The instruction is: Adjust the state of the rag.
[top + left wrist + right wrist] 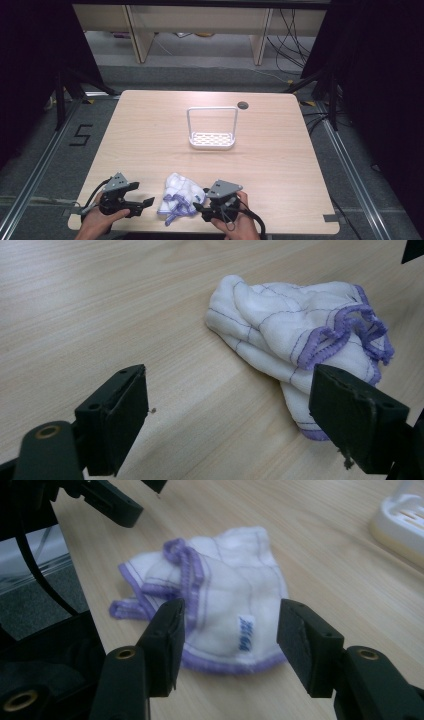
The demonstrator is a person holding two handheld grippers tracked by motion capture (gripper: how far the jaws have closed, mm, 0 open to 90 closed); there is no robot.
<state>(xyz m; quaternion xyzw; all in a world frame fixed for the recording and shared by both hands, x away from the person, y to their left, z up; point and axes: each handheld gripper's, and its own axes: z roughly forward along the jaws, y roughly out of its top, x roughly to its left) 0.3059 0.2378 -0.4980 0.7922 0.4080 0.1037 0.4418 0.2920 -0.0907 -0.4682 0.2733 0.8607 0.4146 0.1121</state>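
cloth (179,200) crumpled (purple hem) | left hand-held gripper (227,417) wide | right hand-held gripper (230,640) wide

Crumpled white cloth (179,198) (purple-edged, small label) near the table's front edge.

Light wooden table (150,130) on grey floor (200,75), dark curtains (30,60) flanking.

I read the table (150,130) as pale wood-grain laminate, smooth and matt. The cloth (295,335) is soft white woven fabric with purple stitched edging. The rack (211,140) looks like white plastic. Both grippers' jaws appear matt black plastic.
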